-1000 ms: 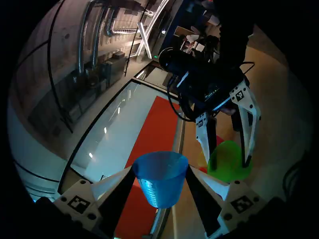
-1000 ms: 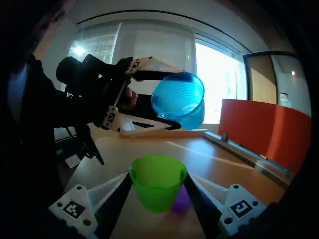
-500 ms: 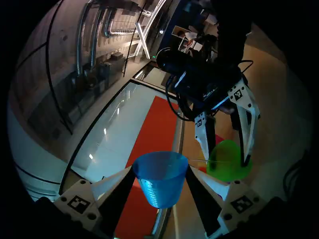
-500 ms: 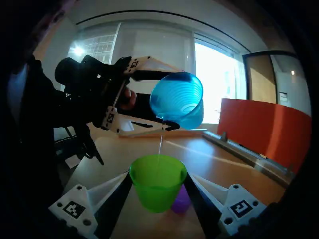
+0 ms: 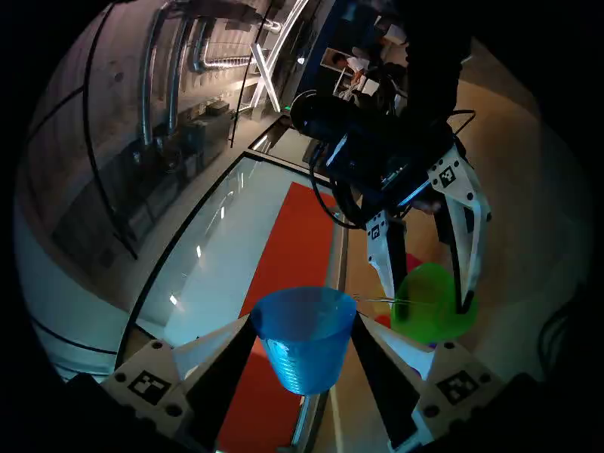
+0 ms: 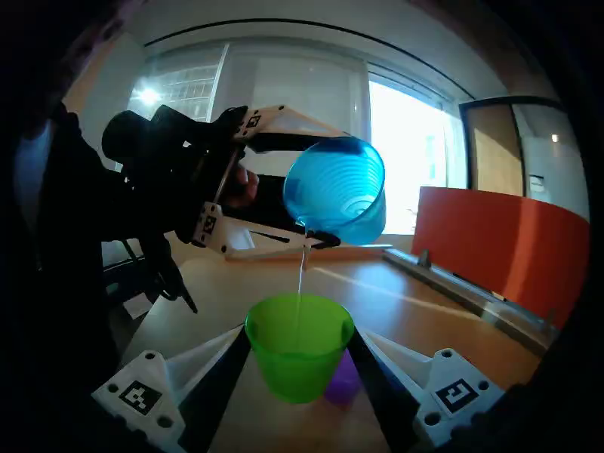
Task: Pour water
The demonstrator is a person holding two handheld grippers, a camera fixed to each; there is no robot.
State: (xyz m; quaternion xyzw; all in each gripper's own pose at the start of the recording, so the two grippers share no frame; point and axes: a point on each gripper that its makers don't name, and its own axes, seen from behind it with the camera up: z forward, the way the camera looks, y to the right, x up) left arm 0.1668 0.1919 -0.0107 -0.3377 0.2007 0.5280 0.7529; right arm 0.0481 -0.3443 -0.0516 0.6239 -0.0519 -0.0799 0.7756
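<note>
Fingers (image 5: 219,362) of the left gripper (image 5: 303,321) clamp a tilted blue ribbed plastic cup (image 5: 303,353) mid-wall, trickling water (image 6: 301,272) toward six o'clock into the green plastic cup (image 6: 300,356) pinched by the right gripper (image 6: 300,332); both look light, squashable.

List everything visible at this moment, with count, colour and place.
blue cup: one, blue, tipped above the green cup
green cup: one, green, upright under the stream
water: one thin clear stream, from the blue cup's lip into the green cup
purple cup: one, purple, partly hidden behind the green cup
table: one, tan wood
red panel: one, red, along the table's edge
window: one, bright, beyond the table
hand: one, holding the left gripper
left gripper: white, jaws shut on the blue cup
right gripper: white, jaws shut on the green cup
</note>
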